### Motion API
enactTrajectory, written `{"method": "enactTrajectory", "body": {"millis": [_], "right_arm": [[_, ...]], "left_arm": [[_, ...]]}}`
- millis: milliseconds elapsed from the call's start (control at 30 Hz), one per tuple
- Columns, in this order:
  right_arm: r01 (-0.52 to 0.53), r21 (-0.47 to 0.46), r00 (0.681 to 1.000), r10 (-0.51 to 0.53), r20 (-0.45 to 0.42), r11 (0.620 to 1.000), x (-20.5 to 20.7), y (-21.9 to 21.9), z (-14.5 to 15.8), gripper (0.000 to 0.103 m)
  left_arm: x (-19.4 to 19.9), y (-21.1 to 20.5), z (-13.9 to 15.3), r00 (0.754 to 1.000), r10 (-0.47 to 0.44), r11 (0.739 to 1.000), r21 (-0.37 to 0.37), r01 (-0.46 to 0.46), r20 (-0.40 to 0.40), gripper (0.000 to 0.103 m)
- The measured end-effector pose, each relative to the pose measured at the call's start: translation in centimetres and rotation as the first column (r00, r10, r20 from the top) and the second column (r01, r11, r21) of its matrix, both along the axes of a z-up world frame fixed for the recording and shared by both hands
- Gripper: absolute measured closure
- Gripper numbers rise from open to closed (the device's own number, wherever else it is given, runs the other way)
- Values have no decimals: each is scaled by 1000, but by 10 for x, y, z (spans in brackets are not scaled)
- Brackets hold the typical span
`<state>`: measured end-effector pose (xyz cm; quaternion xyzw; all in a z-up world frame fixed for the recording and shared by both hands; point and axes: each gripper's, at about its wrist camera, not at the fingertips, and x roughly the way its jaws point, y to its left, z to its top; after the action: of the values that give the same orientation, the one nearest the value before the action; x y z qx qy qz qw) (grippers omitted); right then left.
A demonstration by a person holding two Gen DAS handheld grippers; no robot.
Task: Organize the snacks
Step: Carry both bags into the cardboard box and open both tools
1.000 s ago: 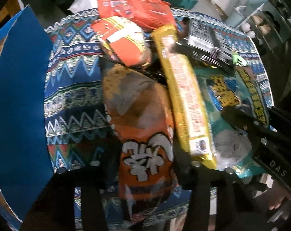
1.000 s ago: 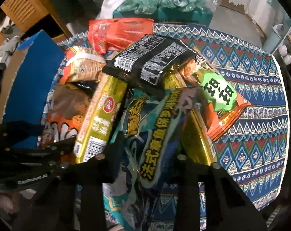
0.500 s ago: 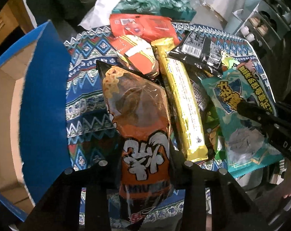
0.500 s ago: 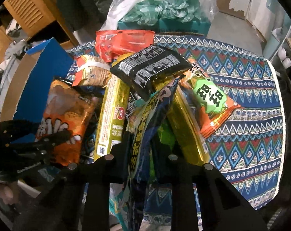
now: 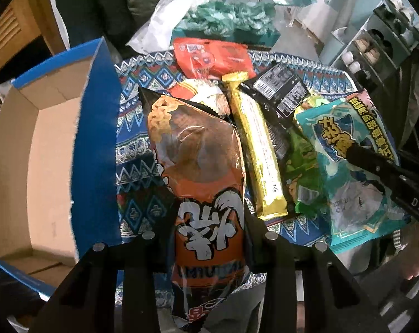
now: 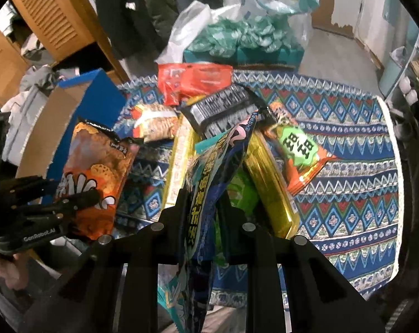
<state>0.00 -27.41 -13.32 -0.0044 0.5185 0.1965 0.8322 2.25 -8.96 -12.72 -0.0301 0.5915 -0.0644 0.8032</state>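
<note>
My left gripper [image 5: 209, 216] is shut on an orange and brown snack bag [image 5: 201, 166] and holds it above the patterned tablecloth [image 5: 137, 144]. The bag also shows in the right wrist view [image 6: 95, 177], with the left gripper [image 6: 79, 199] on it. My right gripper [image 6: 202, 202] is shut on a teal snack bag [image 6: 209, 194], lifted edge-on; it shows flat in the left wrist view [image 5: 345, 177], with the right gripper [image 5: 356, 152] across it. An open blue cardboard box [image 5: 43, 149] stands at the left.
On the cloth lie a long yellow pack [image 5: 256, 149], a black pack [image 5: 281, 91], a red bag [image 5: 212, 58], a green bag [image 5: 303, 172], a gold pack [image 6: 270, 183] and an orange bag with a green label [image 6: 298, 152]. A teal box [image 6: 242, 52] and plastic bags stand behind the table.
Both grippers have risen and pulled back with their bags. The orange bag has come off the pile. The teal bag has turned on edge. The blue box's inside has come into view.
</note>
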Motion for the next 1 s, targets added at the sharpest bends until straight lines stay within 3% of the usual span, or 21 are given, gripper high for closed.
{"method": "enactTrajectory", "body": {"millis": [333,1000], "right_arm": [[-43,17,995,42,86,999,-8,17,34,84],[-143,66,984,134,120,988,1,81,66,84]], "left_arm": [[-10,13,34,997,-2,1000,-3,2,78,65],[-21,78,83,980,93,995,-37,-88,178,65]]}}
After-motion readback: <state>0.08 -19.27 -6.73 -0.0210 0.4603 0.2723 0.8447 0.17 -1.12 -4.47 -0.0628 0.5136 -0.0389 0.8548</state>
